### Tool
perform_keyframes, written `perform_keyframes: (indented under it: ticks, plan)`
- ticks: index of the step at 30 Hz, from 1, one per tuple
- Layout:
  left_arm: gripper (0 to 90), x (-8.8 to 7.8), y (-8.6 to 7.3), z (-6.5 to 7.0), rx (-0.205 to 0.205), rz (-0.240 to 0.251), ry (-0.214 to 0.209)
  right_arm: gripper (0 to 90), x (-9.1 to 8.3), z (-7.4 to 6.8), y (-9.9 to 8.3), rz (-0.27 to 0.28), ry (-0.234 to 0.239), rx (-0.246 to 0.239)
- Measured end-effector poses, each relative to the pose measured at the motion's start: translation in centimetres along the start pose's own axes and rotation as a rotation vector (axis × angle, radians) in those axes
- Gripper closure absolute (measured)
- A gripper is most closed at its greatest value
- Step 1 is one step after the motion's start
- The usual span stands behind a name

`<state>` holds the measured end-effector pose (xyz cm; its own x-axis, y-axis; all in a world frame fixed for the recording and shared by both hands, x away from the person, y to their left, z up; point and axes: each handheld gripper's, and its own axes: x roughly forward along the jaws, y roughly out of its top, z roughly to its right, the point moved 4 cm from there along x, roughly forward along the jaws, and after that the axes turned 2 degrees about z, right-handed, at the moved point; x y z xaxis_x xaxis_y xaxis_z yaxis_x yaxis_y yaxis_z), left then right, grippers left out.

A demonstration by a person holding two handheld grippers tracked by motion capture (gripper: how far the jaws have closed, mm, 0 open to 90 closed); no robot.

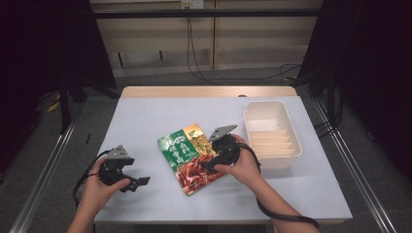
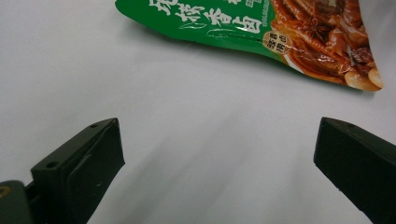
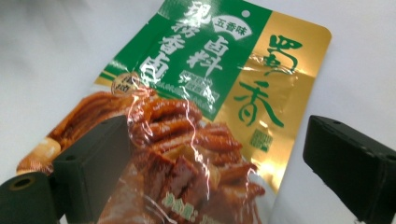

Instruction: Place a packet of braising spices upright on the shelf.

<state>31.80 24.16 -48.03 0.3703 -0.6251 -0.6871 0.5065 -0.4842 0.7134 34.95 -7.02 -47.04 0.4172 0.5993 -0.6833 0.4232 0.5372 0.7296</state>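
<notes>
Seasoning sachet [image 1: 191, 156] lay flat near the middle of the white table [image 1: 145, 116], just left of the empty white plastic tray [image 1: 272, 133]. I held my right gripper [image 1: 210, 165] over the sachet's right side, jaws spread wide; in the right gripper view they straddled the printed lower half of the sachet [image 3: 205, 116], one jaw over the foil, the other off its right edge above bare table. Nothing pinched yet. My left gripper [image 1: 141, 181] sat low at the near left, well apart from the sachet, jaws also spread and empty.

Handling judgement: glossy foil-film pack, light, limp, probably slippery; surface showed wrinkles and glare. It would likely sag if lifted from one corner. Best hold looked to be the flat sealed edge, not the filled middle.
</notes>
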Motion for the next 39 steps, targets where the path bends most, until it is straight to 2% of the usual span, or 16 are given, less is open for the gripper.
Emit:
perform_keyframes:
  ticks: [1, 3, 6, 8, 9, 12, 13, 14, 18, 20, 23, 26, 31, 39]
  plan:
    - [1.4, 0.0, 0.0, 0.0, 0.0, 0.0, 0.0, 7.2, 0.0, 0.0, 0.0, 0.0, 0.0, 0.0]
    - [1.6, -0.4, -0.1, -0.2, -0.011, 0.013, 0.011, 7.4, 0.7, 0.5, 0.8, 0.001, 0.039, 0.005]
    - [1.6, -0.5, -0.2, -0.2, -0.014, 0.015, 0.008, 7.4, 1.1, 0.6, 1.1, -0.015, 0.036, -0.017]
    - [1.6, -0.6, -0.3, -0.2, -0.016, 0.018, 0.012, 7.4, 1.6, 1.0, 1.7, -0.024, 0.03, -0.008]
    - [1.6, -0.6, -0.3, -0.2, -0.016, 0.018, 0.012, 7.4, 1.8, 1.3, 2.0, -0.018, 0.045, -0.007]
    - [1.8, -0.8, -0.4, -0.2, -0.019, 0.012, 0.019, 7.4, 2.5, 1.7, 2.5, -0.046, 0.042, -0.025]
    - [1.9, -0.7, -0.4, -0.2, -0.021, 0.027, 0.013, 7.4, 2.7, 1.8, 2.6, -0.057, 0.04, -0.031]
    - [1.9, -0.8, -0.4, -0.2, -0.013, 0.007, 0.016, 7.4, 3.0, 1.9, 2.8, -0.059, 0.052, -0.023]
    - [1.9, -0.7, -0.4, -0.2, -0.013, 0.008, 0.014, 7.4, 3.7, 2.4, 3.6, -0.06, 0.073, -0.014]
    - [1.9, -0.6, -0.5, -0.1, -0.025, 0.007, 0.005, 9.1, 4.3, 2.7, 4.0, -0.081, 0.081, -0.013]
    - [1.9, -0.6, -0.5, -0.1, -0.013, -0.005, 0.007, 9.7, 5.1, 3.1, 4.7, -0.12, 0.094, -0.069]
    - [1.9, -0.6, -0.6, -0.3, -0.014, 0.004, 0.005, 9.6, 5.7, 3.3, 5.2, -0.132, 0.104, -0.082]
    - [1.9, -0.8, -0.6, -0.3, -0.03, 0.011, 0.001, 9.6, 6.7, 3.8, 6.2, -0.145, 0.12, -0.084]
    - [1.9, -0.7, -0.6, -0.4, -0.031, 0.004, -0.005, 9.7, 8.4, 4.6, 7.0, -0.167, 0.135, -0.091]
